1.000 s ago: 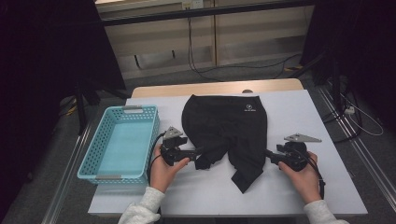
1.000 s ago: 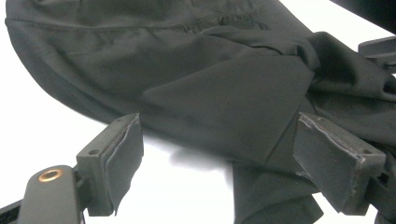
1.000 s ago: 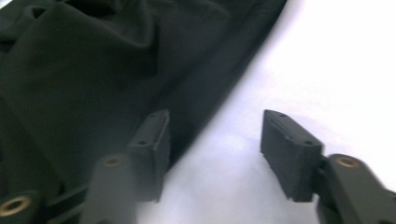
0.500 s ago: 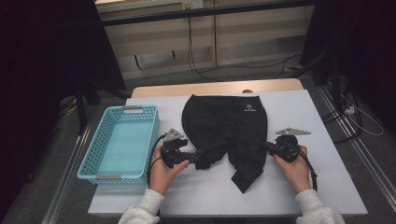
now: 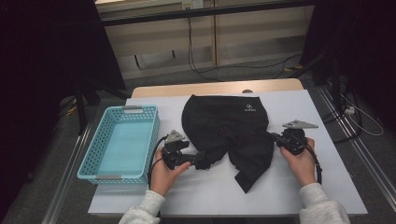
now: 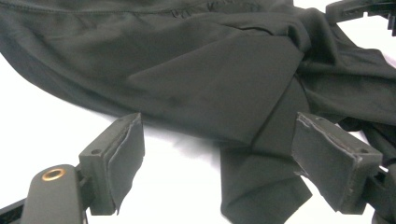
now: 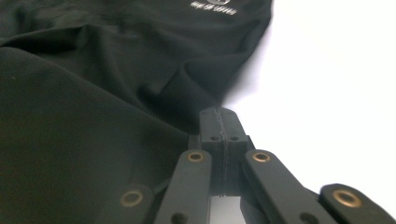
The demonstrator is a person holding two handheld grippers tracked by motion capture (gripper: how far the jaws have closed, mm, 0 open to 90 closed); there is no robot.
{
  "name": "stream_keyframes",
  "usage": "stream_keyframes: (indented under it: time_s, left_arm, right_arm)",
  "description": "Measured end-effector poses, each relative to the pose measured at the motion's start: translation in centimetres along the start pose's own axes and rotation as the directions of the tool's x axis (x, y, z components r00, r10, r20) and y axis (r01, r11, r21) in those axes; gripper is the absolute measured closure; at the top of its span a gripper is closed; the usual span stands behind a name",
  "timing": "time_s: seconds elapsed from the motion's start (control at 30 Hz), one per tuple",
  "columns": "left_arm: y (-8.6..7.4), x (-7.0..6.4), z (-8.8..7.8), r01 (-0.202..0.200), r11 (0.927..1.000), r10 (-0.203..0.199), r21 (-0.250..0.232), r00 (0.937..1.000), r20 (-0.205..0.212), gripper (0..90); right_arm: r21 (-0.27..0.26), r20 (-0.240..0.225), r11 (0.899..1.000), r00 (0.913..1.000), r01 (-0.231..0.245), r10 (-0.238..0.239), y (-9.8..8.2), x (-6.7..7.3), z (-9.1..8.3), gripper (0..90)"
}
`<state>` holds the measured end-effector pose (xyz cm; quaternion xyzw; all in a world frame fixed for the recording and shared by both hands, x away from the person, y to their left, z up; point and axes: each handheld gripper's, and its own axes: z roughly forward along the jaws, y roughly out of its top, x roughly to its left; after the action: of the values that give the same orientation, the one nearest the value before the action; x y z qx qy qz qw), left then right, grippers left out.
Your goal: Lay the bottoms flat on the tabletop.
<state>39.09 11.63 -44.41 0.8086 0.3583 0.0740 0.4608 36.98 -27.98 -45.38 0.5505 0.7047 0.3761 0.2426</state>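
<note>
A crumpled black fabric garment with a small white logo (image 5: pixel 226 128) is being spread on the white table sheet (image 5: pixel 322 186), just right of the light blue plastic mesh basket (image 5: pixel 120 142). Its right edge is being pinched by the right gripper (image 7: pixel 219 116), whose jaws are pressed together on the cloth. The left gripper (image 6: pixel 217 154) is being held wide apart at the garment's left side, gripping nothing.

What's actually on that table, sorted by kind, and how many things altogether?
Black garment: 1
Turquoise plastic basket: 1
Hand-held tongs: 2, the left tongs and the right tongs
Total: 4 things on the white table
</note>
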Motion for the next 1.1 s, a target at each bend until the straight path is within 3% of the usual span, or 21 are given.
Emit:
stream_keyframes:
  time_s: [0.07,0.17,0.3,0.5,0.57,0.67,0.83,0.93,1.0,1.1]
  left_arm:
    - [0.1,-0.2,-0.1,-0.002,1.0000,0.002,-0.003,1.0000,0.004,18.1]
    - [0.1,-0.3,-0.3,-0.010,0.9999,0.010,-0.010,0.9999,0.005,18.3]
    - [0.1,-0.2,-0.6,-0.013,0.9999,0.013,-0.006,0.9999,0.002,18.4]
    - [0.2,-0.5,-0.8,-0.027,0.9995,0.027,-0.015,0.9996,0.009,18.6]
    - [0.3,-0.6,-0.9,-0.031,0.9993,0.032,-0.020,0.9994,0.013,18.6]
    - [0.4,-0.7,-1.0,-0.041,0.9990,0.041,-0.018,0.9989,0.025,18.6]
    - [0.3,-1.0,-0.9,-0.060,0.9981,0.061,-0.010,0.9976,0.032,18.8]
    - [0.6,-1.6,-1.0,-0.073,0.9972,0.074,-0.017,0.9966,0.037,18.9]
    - [0.8,-2.2,-1.0,-0.080,0.9965,0.081,-0.024,0.9957,0.046,19.5]
    - [0.9,-3.1,-1.0,-0.100,0.9946,0.102,-0.026,0.9929,0.061,19.5]
  right_arm:
    - [0.008,0.018,1.000,0.9998,0.010,-0.010,0.1,-0.3,0.0,90.0]
    - [-0.016,-0.009,1.000,1.0000,-0.003,0.003,0.2,-0.4,-0.3,88.1]
    - [-0.039,-0.032,0.999,0.9994,0.009,-0.011,0.2,0.3,-0.8,63.0]
    - [-0.036,-0.055,0.998,0.9966,0.059,-0.061,-0.3,1.8,-2.5,44.0]
    - [-0.035,-0.066,0.998,0.9963,0.054,-0.056,-0.6,2.0,-2.9,38.9]
    - [-0.033,-0.098,0.999,0.9947,0.029,-0.032,-1.1,2.3,-3.5,35.9]
    - [-0.031,-0.107,0.999,0.9939,0.026,-0.029,-2.3,2.6,-4.9,29.1]
    - [0.001,-0.126,0.999,0.9910,0.045,-0.045,-3.0,3.1,-5.7,28.6]
    - [-0.001,-0.128,0.997,0.9892,0.072,-0.072,-3.4,3.6,-6.3,28.0]
    - [-0.001,-0.140,0.997,0.9873,0.076,-0.076,-4.1,4.0,-6.9,27.4]
